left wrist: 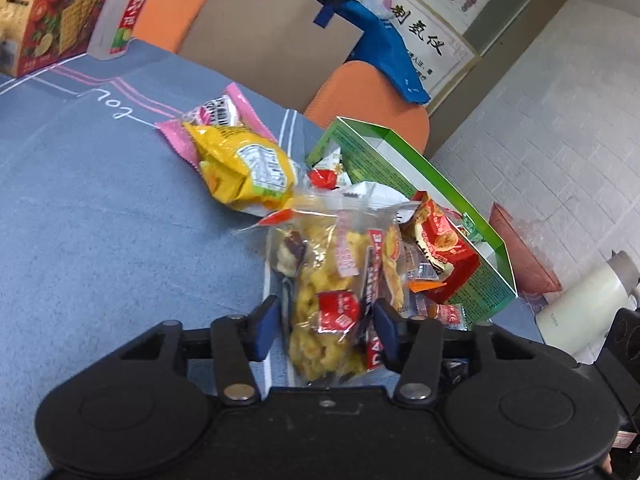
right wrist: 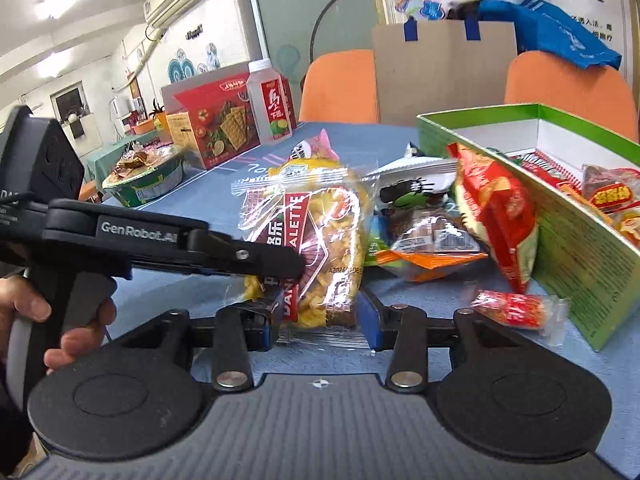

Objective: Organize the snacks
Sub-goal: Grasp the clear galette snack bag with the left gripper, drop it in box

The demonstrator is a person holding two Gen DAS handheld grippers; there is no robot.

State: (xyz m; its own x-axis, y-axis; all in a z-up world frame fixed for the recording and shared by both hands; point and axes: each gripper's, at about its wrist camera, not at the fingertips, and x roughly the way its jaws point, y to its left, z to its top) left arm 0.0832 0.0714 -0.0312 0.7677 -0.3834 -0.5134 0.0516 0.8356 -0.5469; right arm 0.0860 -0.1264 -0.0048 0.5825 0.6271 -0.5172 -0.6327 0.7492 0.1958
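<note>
A clear bag of yellow cookies (left wrist: 332, 292) with a red "Danisa Palette" band sits between the fingers of my left gripper (left wrist: 325, 322), which is shut on it. The right wrist view shows the same bag (right wrist: 320, 248) with the left gripper (right wrist: 280, 264) clamped on its side. My right gripper (right wrist: 320, 320) has its pads at the bag's lower end; whether they press it is unclear. A green box (right wrist: 580, 248) at the right holds several snack packs. Loose packs (right wrist: 432, 240) lie beside it.
A yellow chip bag (left wrist: 244, 168) and pink pack (left wrist: 224, 112) lie on the blue tablecloth (left wrist: 100, 220). A red cracker box (right wrist: 216, 120), a bottle (right wrist: 274, 100) and a green bowl (right wrist: 148, 184) stand further back. Orange chairs (right wrist: 340, 84) and a paper bag (right wrist: 444, 72) stand behind the table.
</note>
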